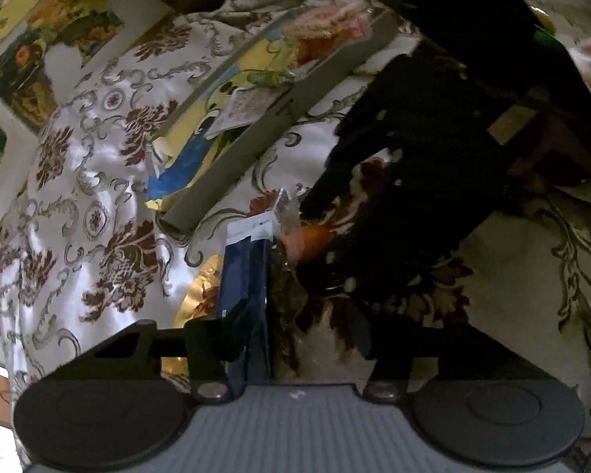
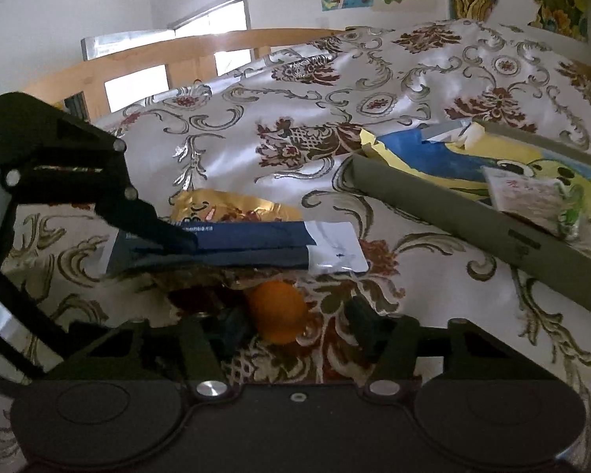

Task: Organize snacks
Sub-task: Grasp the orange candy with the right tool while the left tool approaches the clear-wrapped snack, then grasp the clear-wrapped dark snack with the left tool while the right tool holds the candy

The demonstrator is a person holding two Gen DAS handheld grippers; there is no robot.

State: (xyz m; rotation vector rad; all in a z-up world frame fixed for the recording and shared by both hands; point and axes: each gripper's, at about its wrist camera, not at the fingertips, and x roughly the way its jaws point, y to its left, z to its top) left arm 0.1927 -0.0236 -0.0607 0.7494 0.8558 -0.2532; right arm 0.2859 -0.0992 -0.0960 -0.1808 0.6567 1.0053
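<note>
**Left and right wrist views, pickup beside the tray.** My left gripper has its jaws partly apart around the edge of a dark blue packet. One finger lies against the packet. The other is clear of it, with bare floral cloth showing in the gap, so nothing is clamped yet.

My right gripper straddles a round orange item at 12 o'clock, its jaws also apart. The finger at 9 o'clock sits just beside the item, and the one at 3 o'clock is off it.

The grey tray lies at 2 o'clock in the right view and already holds a yellow-and-blue bag. A gold packet lies behind the blue one.

**Hazards, as I judge them:**
- The two tools work very near each other, and the orange item sits partly under the blue packet's lower edge. Lifting either one could drag the other.
- A crinkled clear wrapper lies against the blue packet. If my left jaws close, they may catch both.
- The orange item looks round and smooth, so an off-centre squeeze could send it rolling across the slippery cloth.
- An edge-on hold on the blue packet may let it pivot and droop.
</note>
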